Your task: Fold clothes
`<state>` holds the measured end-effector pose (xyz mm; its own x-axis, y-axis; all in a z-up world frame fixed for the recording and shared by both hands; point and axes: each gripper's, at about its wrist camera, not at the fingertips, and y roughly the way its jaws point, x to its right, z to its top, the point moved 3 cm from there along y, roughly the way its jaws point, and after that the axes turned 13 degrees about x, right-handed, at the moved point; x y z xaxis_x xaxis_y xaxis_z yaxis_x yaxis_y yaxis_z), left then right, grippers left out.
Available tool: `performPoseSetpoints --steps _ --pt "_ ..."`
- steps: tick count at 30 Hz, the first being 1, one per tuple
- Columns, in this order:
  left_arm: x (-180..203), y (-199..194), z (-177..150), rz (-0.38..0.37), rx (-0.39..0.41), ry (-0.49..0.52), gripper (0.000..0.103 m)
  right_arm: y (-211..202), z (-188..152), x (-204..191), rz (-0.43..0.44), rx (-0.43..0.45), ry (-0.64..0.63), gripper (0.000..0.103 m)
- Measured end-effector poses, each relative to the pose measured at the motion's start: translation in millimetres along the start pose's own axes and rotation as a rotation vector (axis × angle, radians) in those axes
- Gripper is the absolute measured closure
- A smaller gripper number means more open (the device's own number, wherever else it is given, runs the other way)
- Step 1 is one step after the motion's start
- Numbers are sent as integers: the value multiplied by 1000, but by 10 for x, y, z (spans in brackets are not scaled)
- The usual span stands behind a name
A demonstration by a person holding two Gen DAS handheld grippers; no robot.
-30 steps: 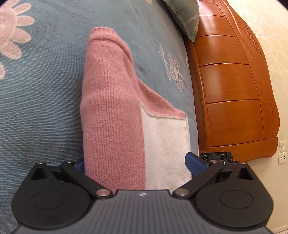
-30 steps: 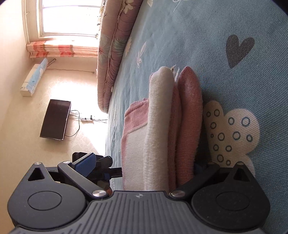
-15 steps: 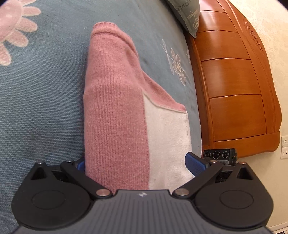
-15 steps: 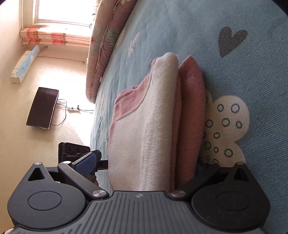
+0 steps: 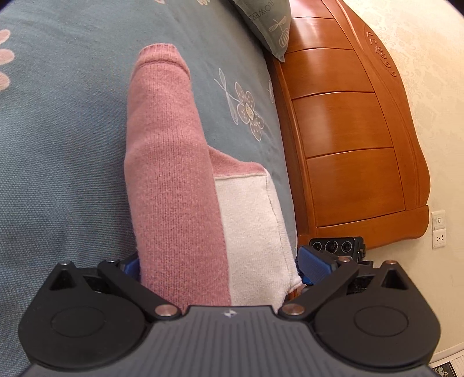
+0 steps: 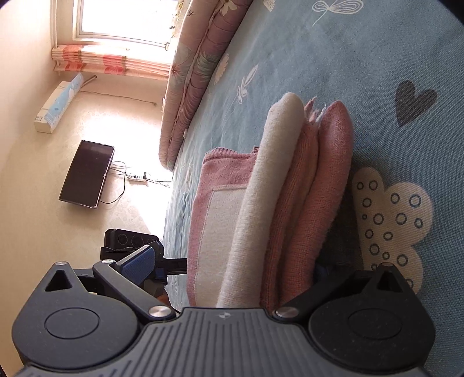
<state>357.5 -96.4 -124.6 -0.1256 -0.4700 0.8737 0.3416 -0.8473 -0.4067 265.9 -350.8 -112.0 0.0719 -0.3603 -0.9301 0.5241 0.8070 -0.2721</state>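
Observation:
A folded pink and white knit sweater (image 5: 174, 179) lies on the blue bedspread (image 5: 58, 145). My left gripper (image 5: 216, 265) has its jaws spread wide around the near end of the folded bundle, one blue pad on each side. In the right wrist view the same sweater (image 6: 278, 203) shows as a stack of pink and white layers. My right gripper (image 6: 232, 266) also straddles its end with its jaws spread wide; its right finger is hidden behind the cloth. Each view shows the other gripper beyond the sweater.
A wooden headboard (image 5: 348, 130) and a grey pillow (image 5: 266, 23) stand past the sweater in the left view. The right view shows a rolled floral quilt (image 6: 191, 72) along the bed edge, a window, and a black screen (image 6: 87, 174) on the wall.
Both cameras shift a little around the bundle; the right view came closer, then drew back. The sweater stays folded on the bed, and both jaws stay spread around it.

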Motion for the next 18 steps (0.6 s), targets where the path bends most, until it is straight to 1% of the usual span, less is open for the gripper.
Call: performPoseSetpoints --steps 6,12,18 --pt "210 99 50 -30 -5 35 2 -203 127 -55 1 41 -22 0" --pt "503 502 64 -65 -42 85 2 -579 382 -23 -16 101 -42 0" --pt "741 1002 28 -121 -95 123 2 -1084 762 122 -59 164 -58 0"
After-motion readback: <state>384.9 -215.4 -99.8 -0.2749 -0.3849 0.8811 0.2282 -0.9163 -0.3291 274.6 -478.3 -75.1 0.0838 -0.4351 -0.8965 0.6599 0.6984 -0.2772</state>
